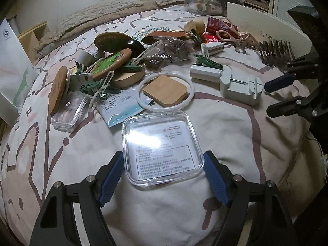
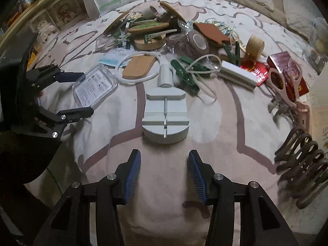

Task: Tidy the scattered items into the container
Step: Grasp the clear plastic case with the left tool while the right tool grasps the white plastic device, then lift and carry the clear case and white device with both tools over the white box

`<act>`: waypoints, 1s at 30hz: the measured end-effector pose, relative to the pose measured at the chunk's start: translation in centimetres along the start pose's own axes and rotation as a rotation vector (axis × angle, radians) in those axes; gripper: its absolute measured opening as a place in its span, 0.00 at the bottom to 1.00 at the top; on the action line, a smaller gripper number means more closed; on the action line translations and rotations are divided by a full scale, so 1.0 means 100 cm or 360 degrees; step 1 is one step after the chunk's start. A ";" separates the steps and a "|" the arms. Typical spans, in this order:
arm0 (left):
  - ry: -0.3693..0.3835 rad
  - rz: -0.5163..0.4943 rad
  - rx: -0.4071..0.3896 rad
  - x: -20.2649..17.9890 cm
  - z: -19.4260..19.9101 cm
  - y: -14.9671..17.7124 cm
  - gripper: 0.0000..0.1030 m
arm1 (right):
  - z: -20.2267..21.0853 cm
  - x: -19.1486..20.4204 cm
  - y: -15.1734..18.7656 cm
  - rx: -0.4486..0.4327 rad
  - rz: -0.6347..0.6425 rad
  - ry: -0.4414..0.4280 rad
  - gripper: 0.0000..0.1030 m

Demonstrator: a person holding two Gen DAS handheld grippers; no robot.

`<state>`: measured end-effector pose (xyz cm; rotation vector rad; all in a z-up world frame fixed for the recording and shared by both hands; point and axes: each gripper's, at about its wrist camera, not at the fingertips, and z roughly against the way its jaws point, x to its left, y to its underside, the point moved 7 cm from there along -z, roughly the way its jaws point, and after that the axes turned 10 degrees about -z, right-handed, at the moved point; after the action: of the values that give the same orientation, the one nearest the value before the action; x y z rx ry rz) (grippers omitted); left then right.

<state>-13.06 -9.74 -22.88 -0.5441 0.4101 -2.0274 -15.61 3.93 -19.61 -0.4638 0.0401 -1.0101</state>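
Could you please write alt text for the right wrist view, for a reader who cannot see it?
The right gripper hangs open and empty over a patterned bedspread, aimed at a grey watch-strap tool just ahead. At left, the left gripper straddles a clear plastic case. Beyond lies a jumble of green clips, wooden coasters, a white ring, pink scissors and a red box.

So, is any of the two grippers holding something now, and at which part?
Nothing is held. The left gripper stands open around the clear plastic case, its pads apart from the case's edges. The right gripper is open and empty.
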 end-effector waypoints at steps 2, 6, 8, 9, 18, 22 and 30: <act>-0.0007 0.0007 0.0011 0.000 -0.002 -0.001 0.77 | 0.002 0.004 -0.005 -0.0045 0.0011 -0.0006 0.79; -0.0028 0.0005 0.0011 -0.001 -0.006 -0.005 0.83 | -0.003 0.015 -0.021 -0.0065 0.0044 0.0019 0.79; -0.0048 0.0003 0.0011 0.000 -0.009 -0.008 0.86 | -0.008 0.015 -0.028 -0.0070 0.0048 0.0062 0.79; -0.0063 0.0000 0.0011 0.001 -0.011 -0.009 0.89 | -0.010 0.014 -0.031 -0.0069 0.0043 0.0077 0.79; 0.0027 0.0136 0.0042 0.011 -0.023 -0.012 0.92 | -0.032 0.006 -0.039 0.0018 0.0079 0.0072 0.50; 0.0025 0.0143 0.0043 0.008 -0.023 -0.011 0.91 | -0.032 0.005 -0.036 0.0016 0.0102 0.0075 0.49; 0.0036 0.0172 0.0039 0.007 -0.029 -0.008 0.91 | -0.038 0.009 -0.032 -0.0049 0.0181 0.0123 0.47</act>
<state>-15.47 -9.76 -24.80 -0.4745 0.4190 -1.9337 -18.65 0.40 -21.62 -0.4459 0.1498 -0.9162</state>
